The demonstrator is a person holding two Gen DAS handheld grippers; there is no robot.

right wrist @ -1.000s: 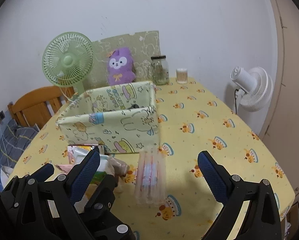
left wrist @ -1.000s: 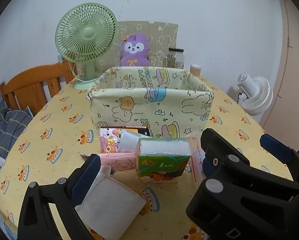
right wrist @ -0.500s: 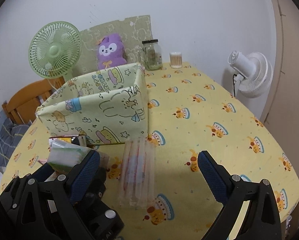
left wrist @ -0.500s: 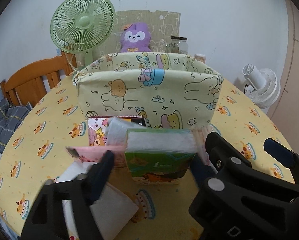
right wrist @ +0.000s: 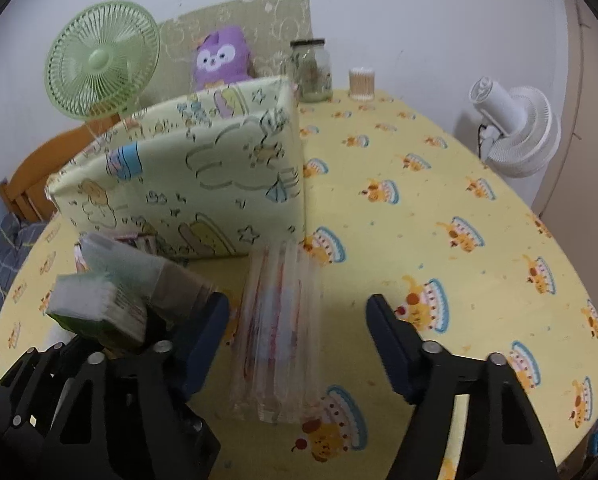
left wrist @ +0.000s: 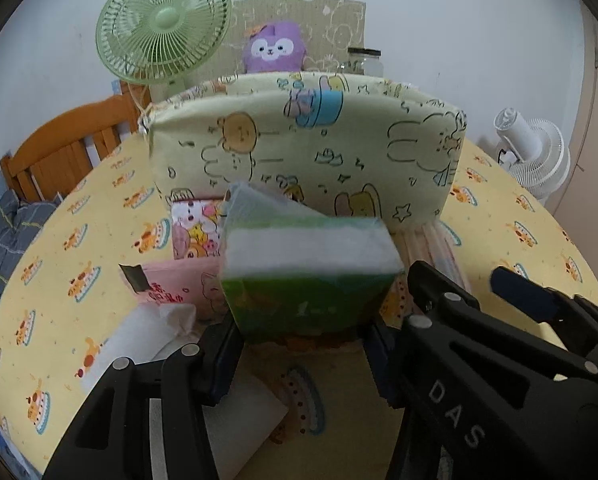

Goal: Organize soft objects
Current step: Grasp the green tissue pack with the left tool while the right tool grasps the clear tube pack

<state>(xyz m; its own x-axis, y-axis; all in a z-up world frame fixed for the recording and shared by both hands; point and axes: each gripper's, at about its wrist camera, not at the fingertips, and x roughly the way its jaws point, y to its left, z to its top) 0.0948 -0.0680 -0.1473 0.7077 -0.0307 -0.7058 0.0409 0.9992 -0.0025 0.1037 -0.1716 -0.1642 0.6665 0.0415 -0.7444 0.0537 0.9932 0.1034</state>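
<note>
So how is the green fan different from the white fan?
The green fan stands on the table behind the fabric box; the white fan sits off the table's far edge. The green fan faces us; the white fan is turned sideways. Both have round wire cages.

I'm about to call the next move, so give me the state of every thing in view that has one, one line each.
Left gripper: fingers closing on the green tissue pack, pads at its sides.
Green tissue pack: tilted, between the left fingers.
Right gripper: fingers closing, pads apart from the clear sleeve.
Clear sleeve: flat on the table.
Fabric bin: upright, open-topped.
Green fan: blades not blurred.
Glass jar: lid on.
</note>
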